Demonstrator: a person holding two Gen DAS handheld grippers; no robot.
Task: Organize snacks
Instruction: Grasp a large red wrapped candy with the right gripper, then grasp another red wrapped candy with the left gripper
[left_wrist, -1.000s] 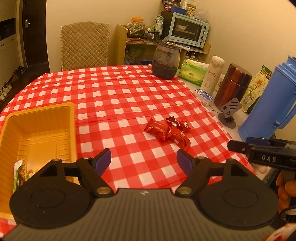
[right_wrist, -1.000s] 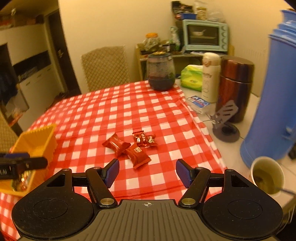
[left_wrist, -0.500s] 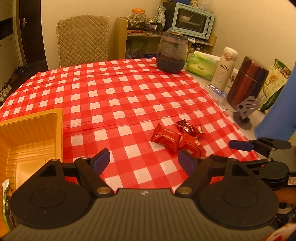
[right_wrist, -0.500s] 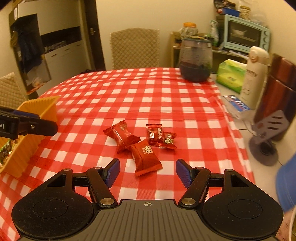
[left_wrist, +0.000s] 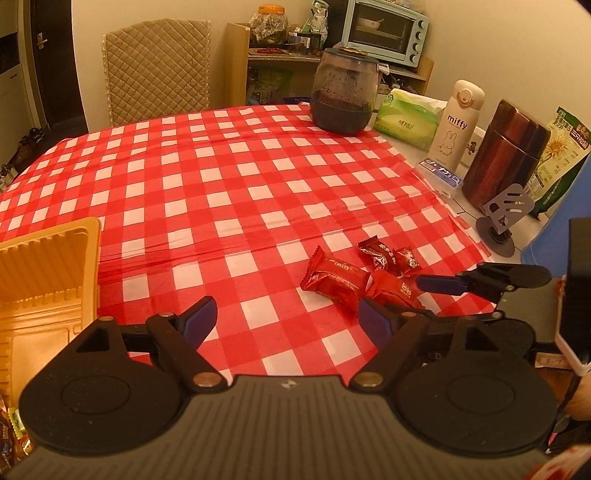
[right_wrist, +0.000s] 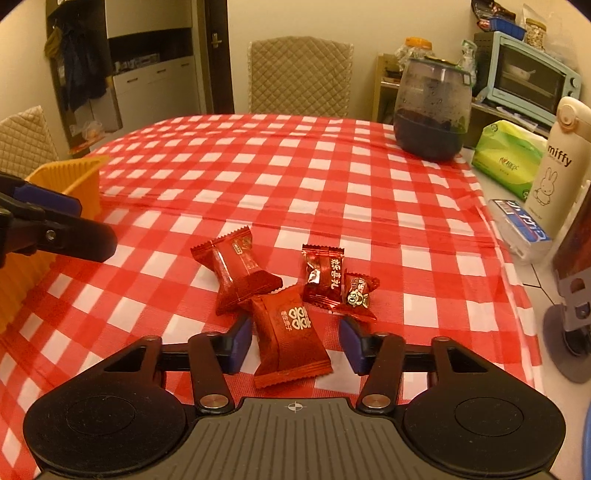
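Several red wrapped candies lie together on the red checked tablecloth (right_wrist: 295, 177). In the right wrist view the nearest candy (right_wrist: 290, 330) lies between the open fingers of my right gripper (right_wrist: 295, 341), untouched by the pads. Behind it lie a longer candy (right_wrist: 240, 271), a dark red candy (right_wrist: 323, 275) and a small one (right_wrist: 358, 295). In the left wrist view my left gripper (left_wrist: 284, 317) is open and empty, left of the candies (left_wrist: 334, 282). The yellow tray (left_wrist: 44, 280) sits at the left, also seen in the right wrist view (right_wrist: 70, 177).
Along the right table edge stand a dark glass jar (right_wrist: 430, 114), a green tissue pack (right_wrist: 508, 158), a white miffy bottle (right_wrist: 557, 166), a brown canister (left_wrist: 504, 151), a grey phone stand (left_wrist: 502, 218) and a blue jug. A padded chair (left_wrist: 155, 70) stands behind the table.
My right gripper has moved forward and down to the candies, so the nearest one now lies between its fingers. My left gripper has shifted right, away from the tray.
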